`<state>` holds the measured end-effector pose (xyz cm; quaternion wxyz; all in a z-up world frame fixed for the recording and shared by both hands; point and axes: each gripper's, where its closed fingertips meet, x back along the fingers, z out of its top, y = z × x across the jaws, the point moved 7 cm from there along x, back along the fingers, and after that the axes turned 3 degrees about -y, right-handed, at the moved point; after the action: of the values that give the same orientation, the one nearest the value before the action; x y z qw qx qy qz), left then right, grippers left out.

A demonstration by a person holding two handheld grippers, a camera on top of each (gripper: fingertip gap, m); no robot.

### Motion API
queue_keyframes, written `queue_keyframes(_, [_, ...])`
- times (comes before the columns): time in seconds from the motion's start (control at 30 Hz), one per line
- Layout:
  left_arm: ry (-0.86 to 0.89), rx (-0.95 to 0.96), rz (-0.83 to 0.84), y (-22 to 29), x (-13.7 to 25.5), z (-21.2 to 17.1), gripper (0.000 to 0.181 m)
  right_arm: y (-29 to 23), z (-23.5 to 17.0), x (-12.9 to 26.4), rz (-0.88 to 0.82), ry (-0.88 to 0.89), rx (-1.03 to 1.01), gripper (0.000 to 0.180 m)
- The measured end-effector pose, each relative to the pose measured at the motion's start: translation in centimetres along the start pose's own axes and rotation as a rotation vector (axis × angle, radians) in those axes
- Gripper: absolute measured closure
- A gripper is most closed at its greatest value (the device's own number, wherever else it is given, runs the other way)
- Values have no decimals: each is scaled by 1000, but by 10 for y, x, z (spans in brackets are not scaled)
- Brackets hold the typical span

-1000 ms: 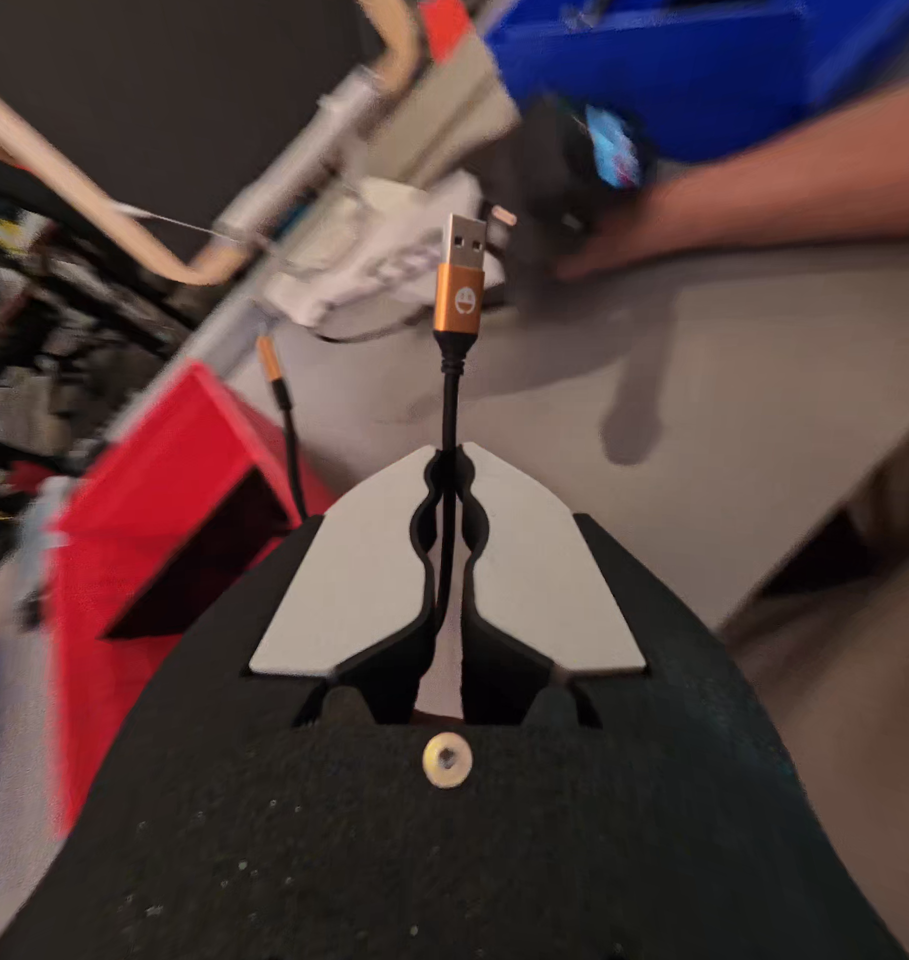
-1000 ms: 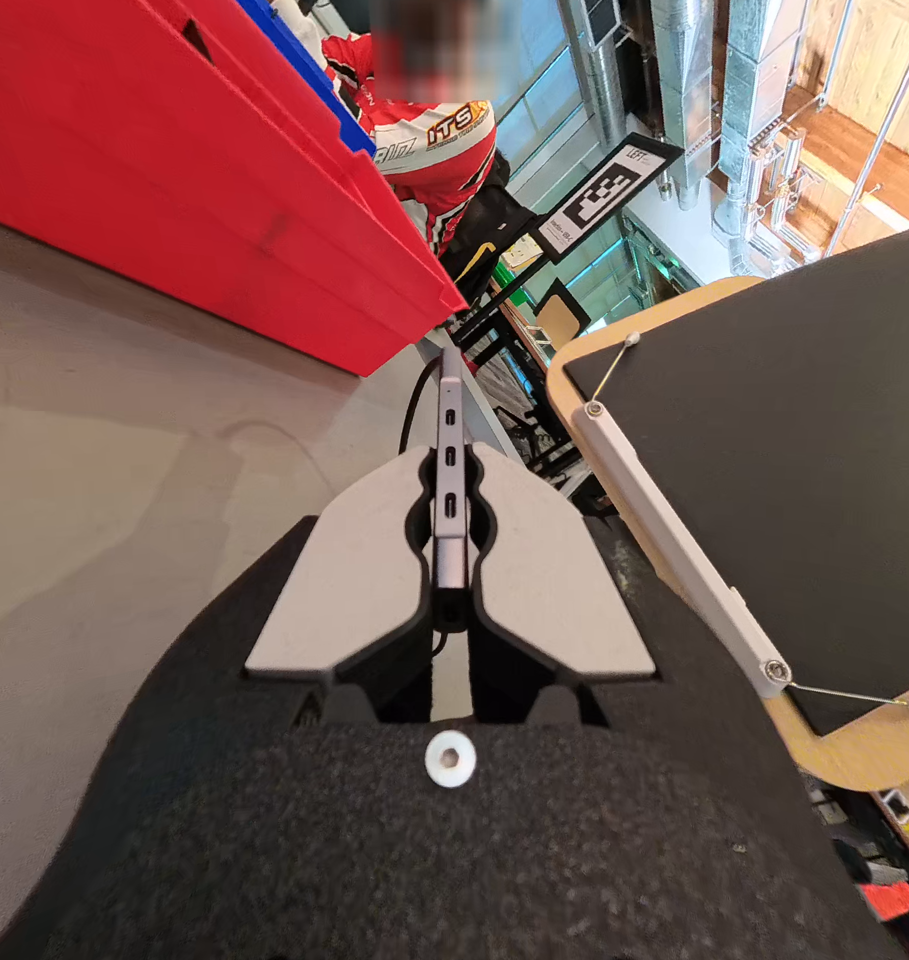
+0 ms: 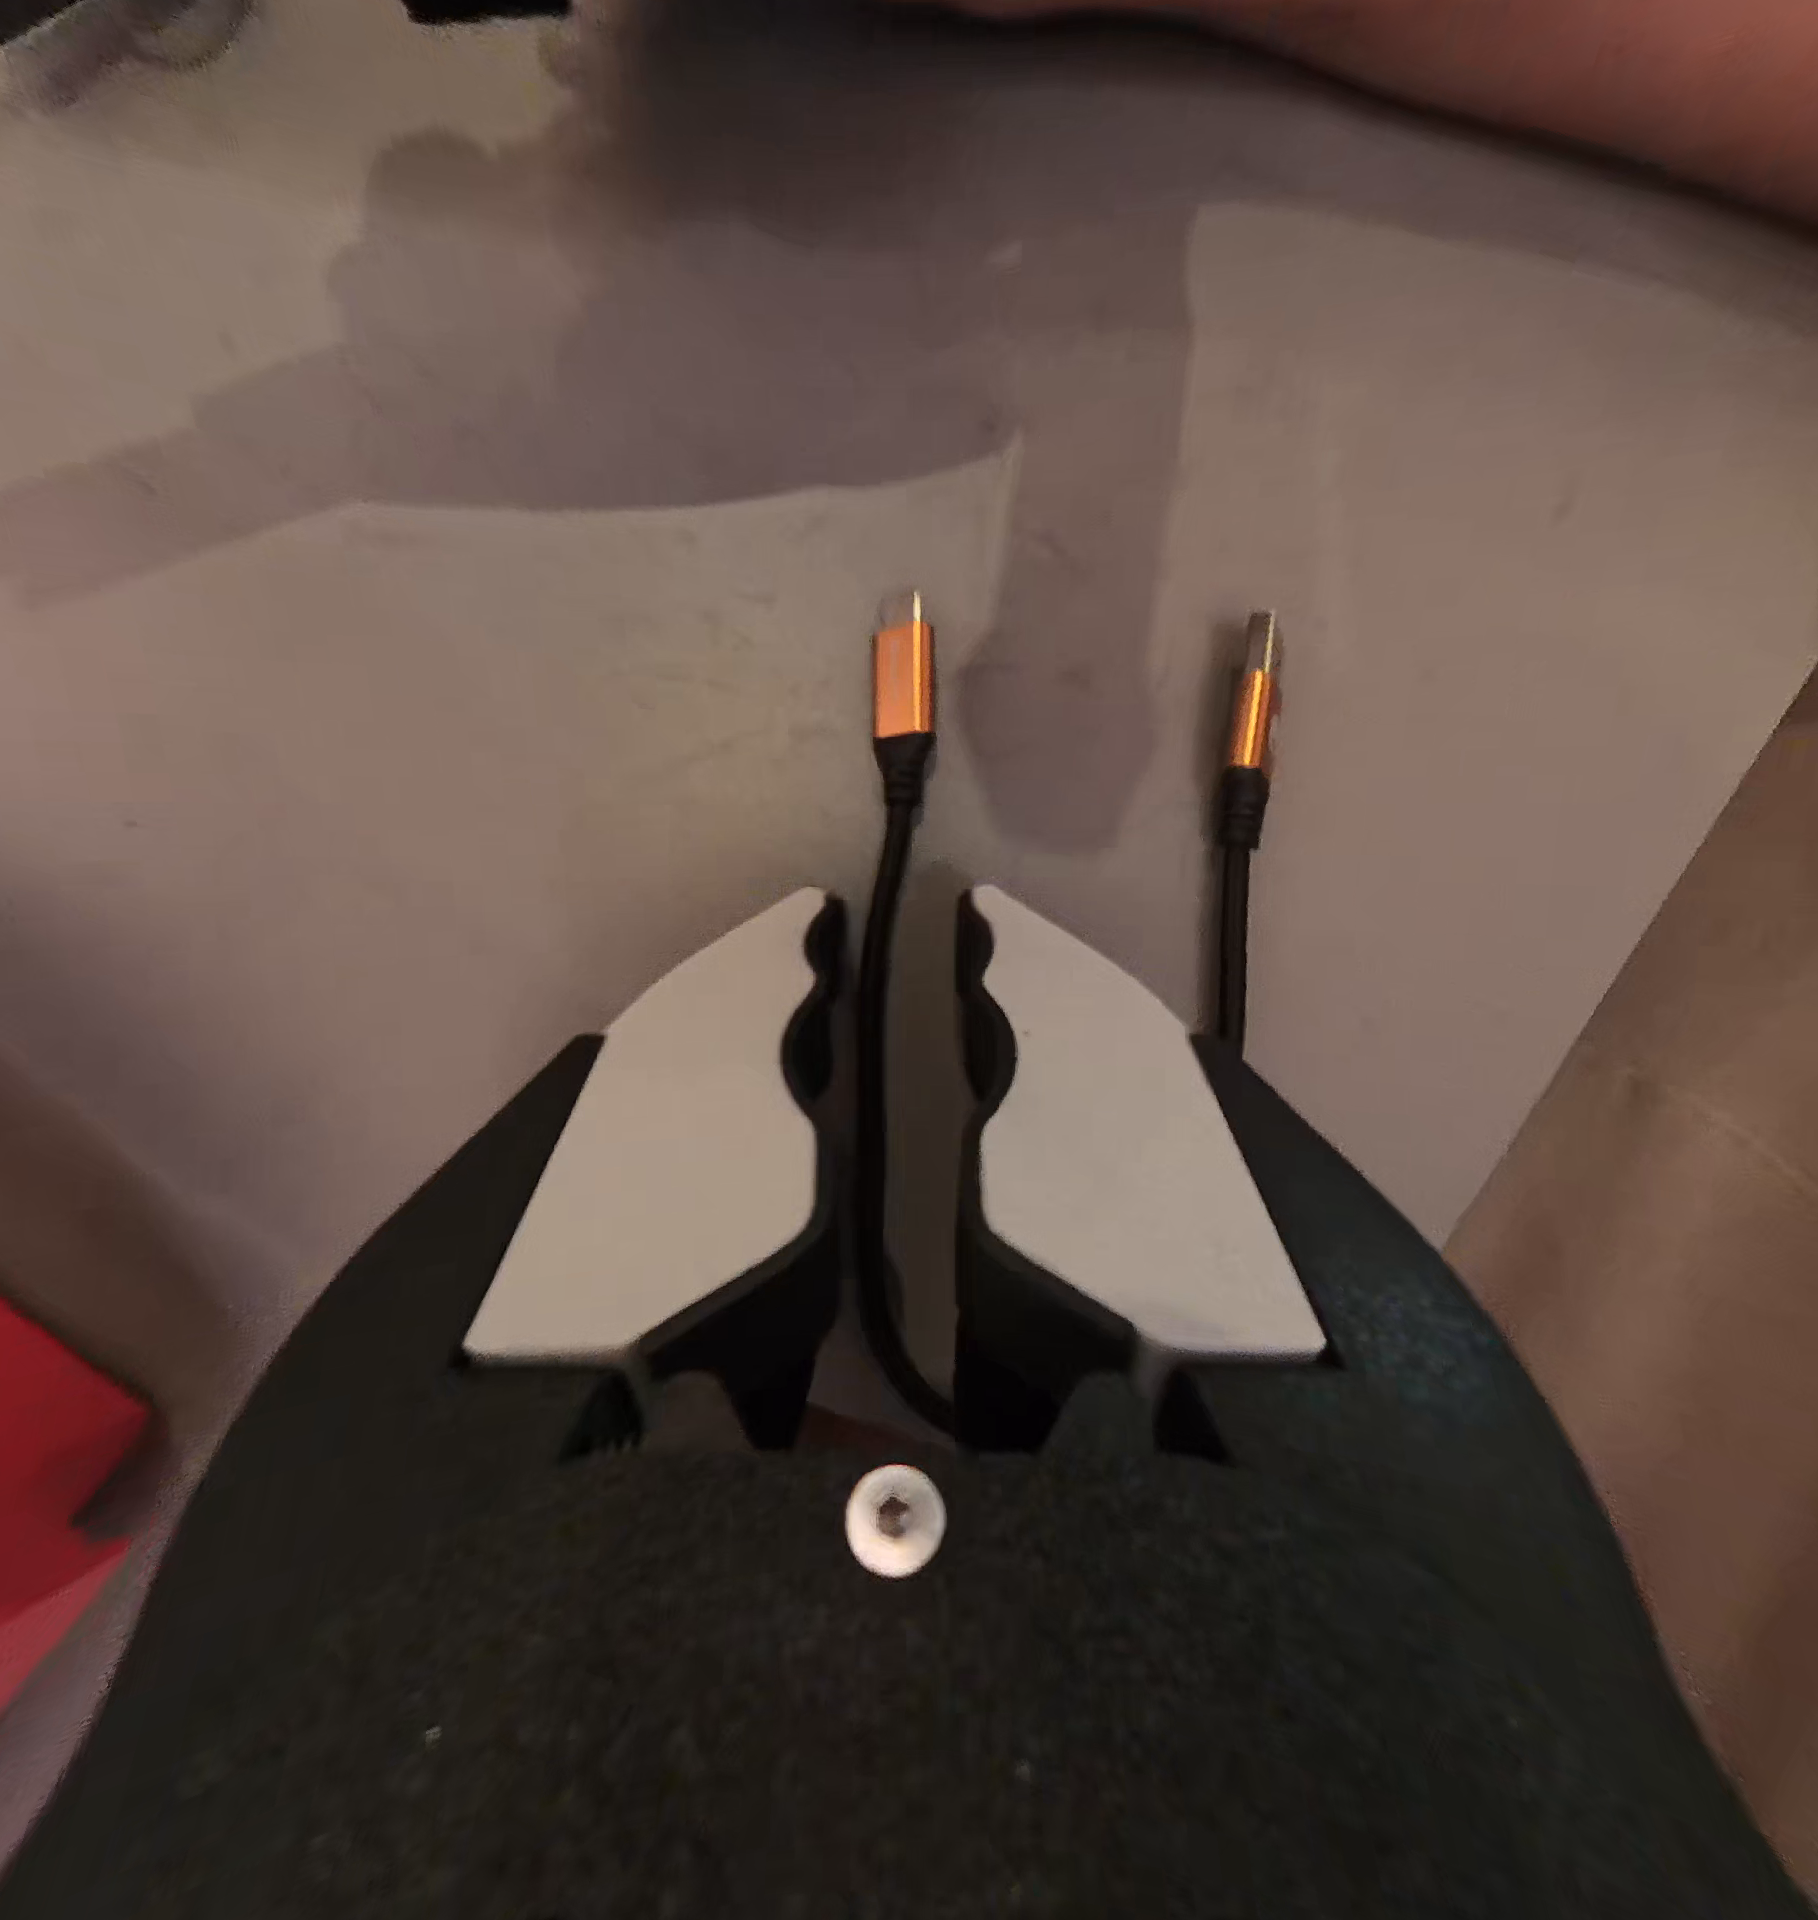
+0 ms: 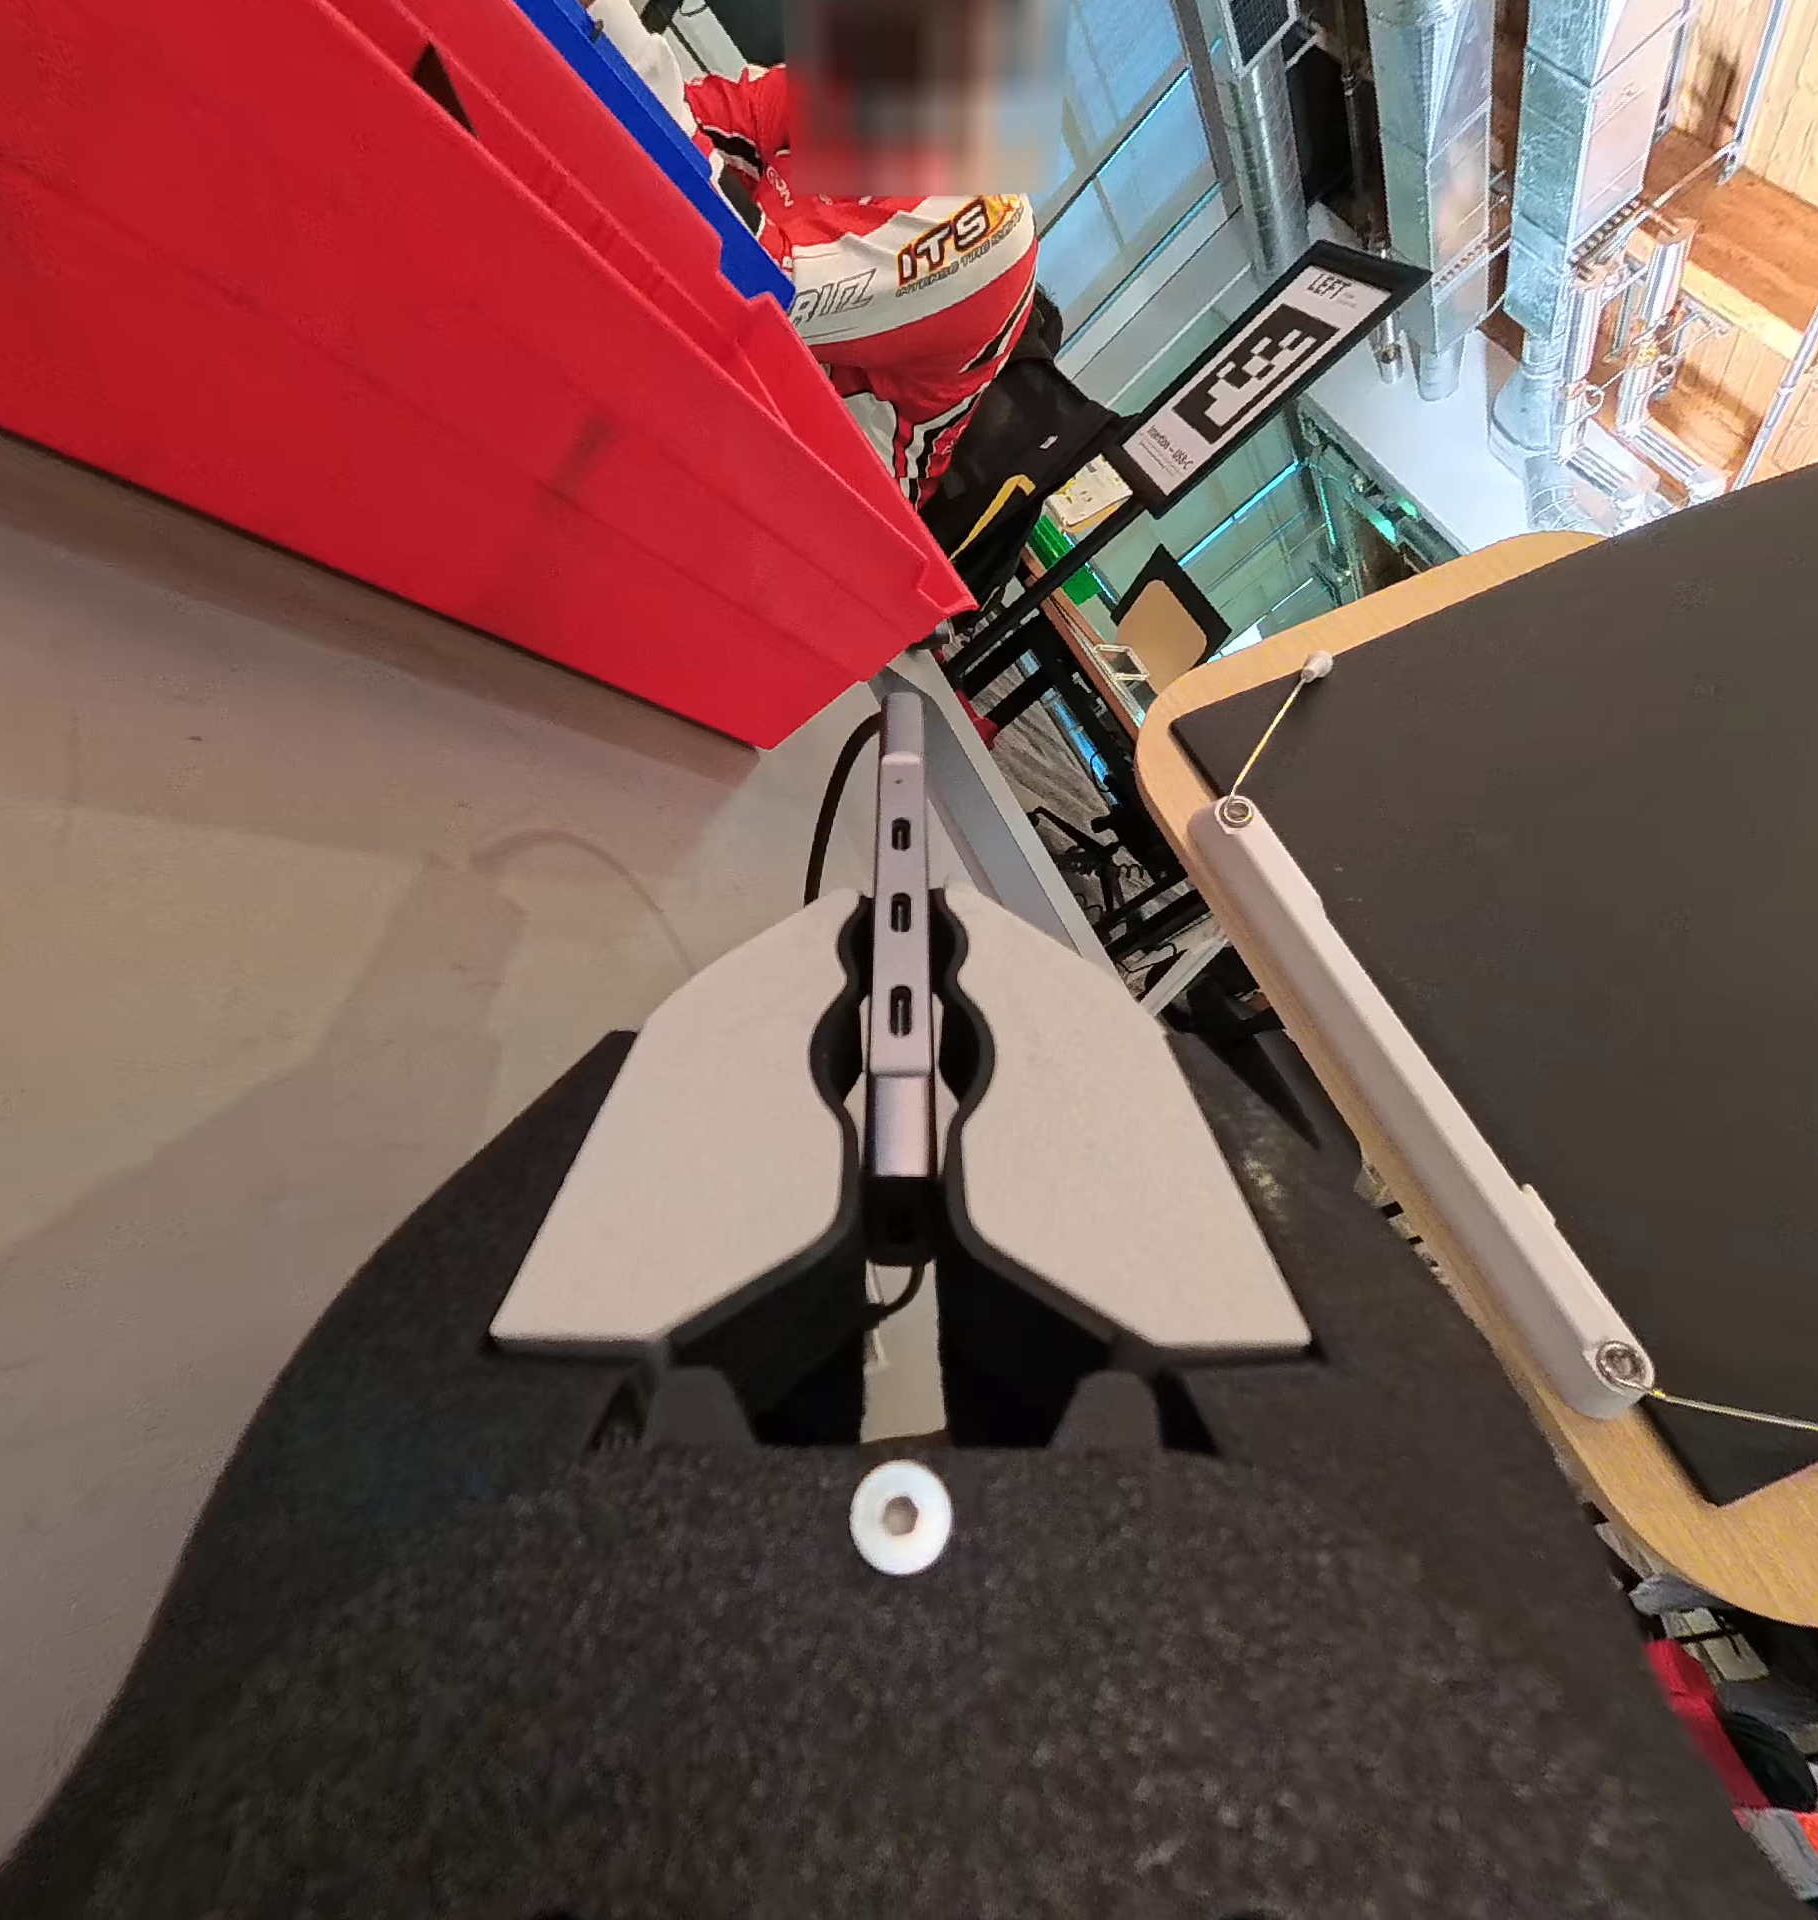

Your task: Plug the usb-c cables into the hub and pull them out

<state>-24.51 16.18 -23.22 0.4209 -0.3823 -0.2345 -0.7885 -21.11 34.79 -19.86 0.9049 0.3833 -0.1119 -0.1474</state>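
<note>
Our left gripper [image 3: 892, 914] has let go, jaws apart astride the cable [image 3: 889, 997] lying lengthwise on the table [image 3: 469, 727], while our right gripper [image 4: 900, 914] clamps the hub [image 4: 903, 935].

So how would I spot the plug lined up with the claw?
On the grey tabletop, find the left claw with white fingers. The plug lies beyond them; unlike the other orange plug to its right, its black cord runs between the fingers.
</note>
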Motion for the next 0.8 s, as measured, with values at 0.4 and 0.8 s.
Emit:
queue_keyframes(0.4, [64, -131, 249, -32, 33, 26, 178, -10, 5, 0, -8, -4, 133, 170])
queue_keyframes(0.8, [-125, -119, 374, -88, 44, 85, 178, -24, 10, -2, -91, -95, 400, 170])
